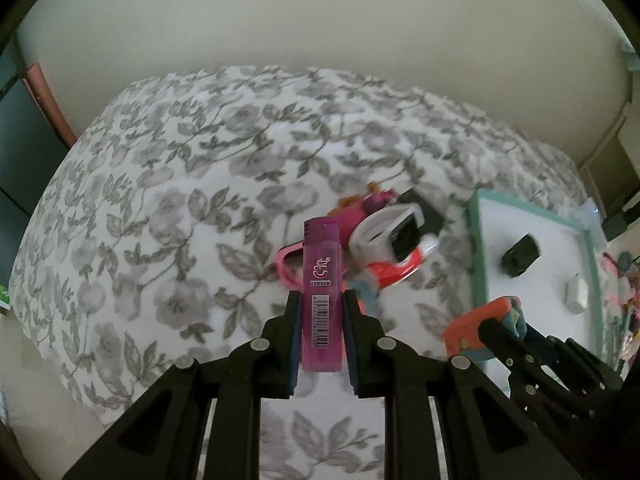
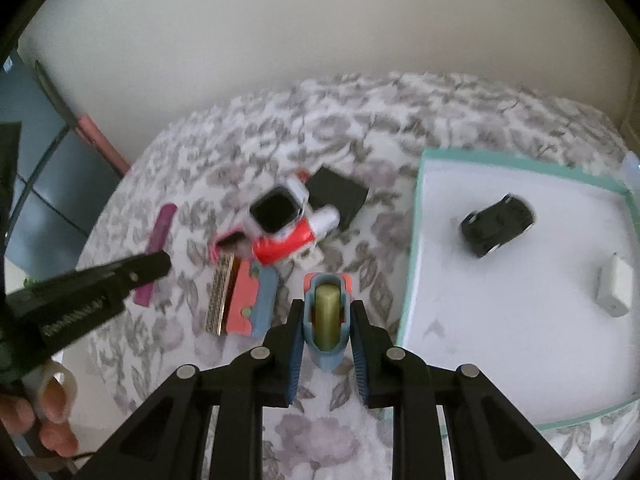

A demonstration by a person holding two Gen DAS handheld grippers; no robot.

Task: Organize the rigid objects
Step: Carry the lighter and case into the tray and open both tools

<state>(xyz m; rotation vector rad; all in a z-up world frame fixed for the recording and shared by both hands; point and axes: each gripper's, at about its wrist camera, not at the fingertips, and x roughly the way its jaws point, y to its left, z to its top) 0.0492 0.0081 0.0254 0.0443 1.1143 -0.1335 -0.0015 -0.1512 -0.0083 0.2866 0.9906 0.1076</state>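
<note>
So on my left camera I've got the left tongs [image 1: 320, 312] clamped on a purple lighter [image 1: 321, 292], standing upright between the pads with the barcode facing me and the top sticking out above the fingertips. The right tongs [image 2: 327, 320] are closed tight on a small blue and coral toy piece [image 2: 327, 316] with a yellowish-green roller in its middle; can't tell exactly what that thing is. Both are held up over a table covered with a grey floral cloth [image 1: 168, 208]. Beneath and beyond the lighter sits the leftover pile: a white and red toy with a dark square face [image 1: 394, 242], a pink loop-shaped thing [image 1: 285, 266] partly hidden behind the lighter, and a black square block [image 2: 339, 194] just behind the toy. From the right camera I also see a coral and blue flat piece [image 2: 252, 300] lying beside a glittery strip [image 2: 219, 300], near the pile. Off to the right is a white tray with a teal rim [image 2: 416, 216], and inside it a black toy car [image 2: 498, 220] and a small white block [image 2: 614, 290], well apart from each other. The picture's a bit blurry around the pile, fwiw. A hand [image 2: 48, 412] shows at the lower left of the right view, gripping the left tool's handle.
</note>
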